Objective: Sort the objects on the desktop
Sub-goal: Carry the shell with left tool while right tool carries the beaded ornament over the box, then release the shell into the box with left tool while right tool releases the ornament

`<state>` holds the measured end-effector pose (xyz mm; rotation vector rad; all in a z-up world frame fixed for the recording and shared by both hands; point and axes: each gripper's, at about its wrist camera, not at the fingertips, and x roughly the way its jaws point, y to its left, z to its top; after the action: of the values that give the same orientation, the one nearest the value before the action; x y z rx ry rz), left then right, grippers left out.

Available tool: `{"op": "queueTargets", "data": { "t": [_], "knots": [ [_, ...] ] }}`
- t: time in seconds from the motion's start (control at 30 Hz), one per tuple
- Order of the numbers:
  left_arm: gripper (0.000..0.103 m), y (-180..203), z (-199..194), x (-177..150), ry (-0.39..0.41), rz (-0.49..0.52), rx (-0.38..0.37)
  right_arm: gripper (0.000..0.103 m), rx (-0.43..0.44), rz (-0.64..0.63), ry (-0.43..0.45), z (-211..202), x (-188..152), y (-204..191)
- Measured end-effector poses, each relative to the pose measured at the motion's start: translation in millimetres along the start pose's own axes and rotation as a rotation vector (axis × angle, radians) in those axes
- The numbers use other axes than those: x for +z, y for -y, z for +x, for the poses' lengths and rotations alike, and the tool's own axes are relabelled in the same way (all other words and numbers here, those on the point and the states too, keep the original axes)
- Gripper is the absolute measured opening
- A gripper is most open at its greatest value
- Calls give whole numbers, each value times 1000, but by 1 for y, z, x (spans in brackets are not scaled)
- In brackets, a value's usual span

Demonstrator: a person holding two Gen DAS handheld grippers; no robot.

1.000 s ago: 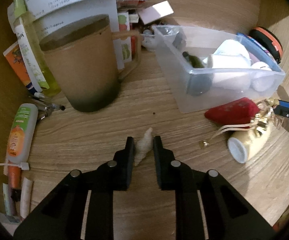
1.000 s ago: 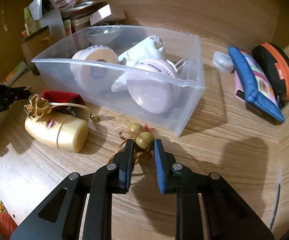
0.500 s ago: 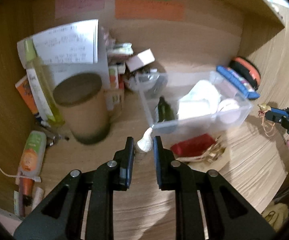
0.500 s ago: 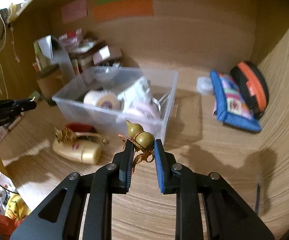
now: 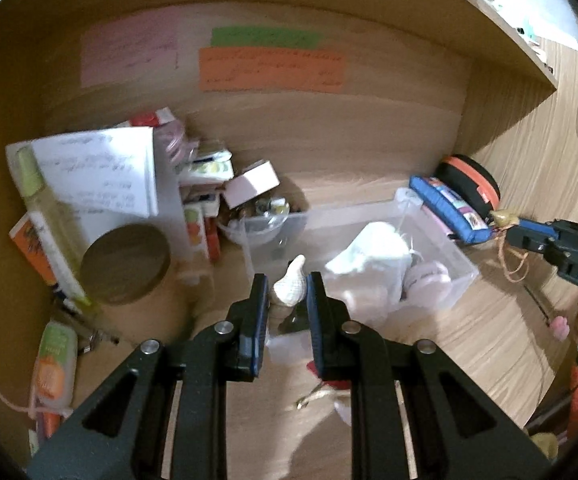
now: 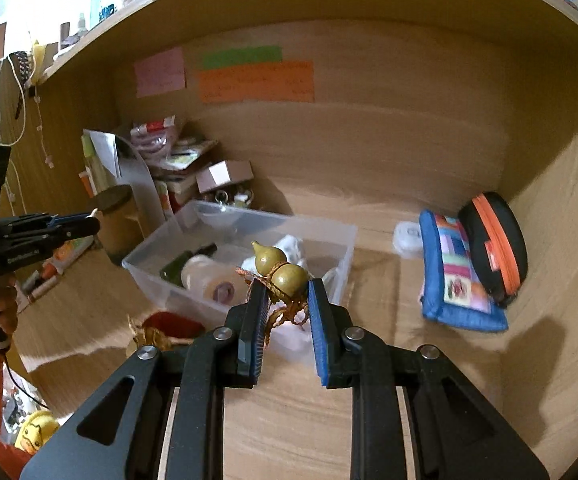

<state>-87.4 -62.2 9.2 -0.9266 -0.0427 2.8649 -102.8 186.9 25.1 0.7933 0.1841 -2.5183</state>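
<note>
on my left wrist view, the left gripper (image 5: 287, 294) is clamped on a small white shell (image 5: 291, 286), held in the air over the near left end of the clear plastic bin (image 5: 441, 236). a brown lidded cup (image 5: 127, 266) stands to the left of it.

on my right wrist view, the right gripper (image 6: 287, 300) pinches an olive gourd charm (image 6: 279, 268) by its orange cord, raised in front of the same bin (image 6: 345, 248). a blue pouch (image 6: 455, 276) lies well apart to the right.
</note>
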Motion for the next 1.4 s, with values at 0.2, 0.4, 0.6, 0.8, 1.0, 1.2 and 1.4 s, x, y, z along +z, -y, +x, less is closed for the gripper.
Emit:
{"op": "queueTargets", "data": {
  "t": [0.2,0.4,0.6,0.8,1.0,1.2,1.4],
  "knots": [
    [18,4,25,16,-18,0,-27,18,31,-3,-4,22,15,-3],
    [18,12,48,20,-56,12,-57,18,69,3,-28,49,22,-7],
    [18,19,75,24,-94,16,-75,18,95,4,-56,77,30,-9],
    [18,26,110,24,-153,28,-83,18,99,20,-82,102,33,-8],
    [18,28,134,22,-195,12,-109,18,91,6,-136,126,24,-11],
    [18,37,153,19,-239,15,-109,18,60,-1,-170,140,16,-9],
    [18,40,163,15,-276,5,-100,18,48,2,-194,150,11,-8]
  ]
}}
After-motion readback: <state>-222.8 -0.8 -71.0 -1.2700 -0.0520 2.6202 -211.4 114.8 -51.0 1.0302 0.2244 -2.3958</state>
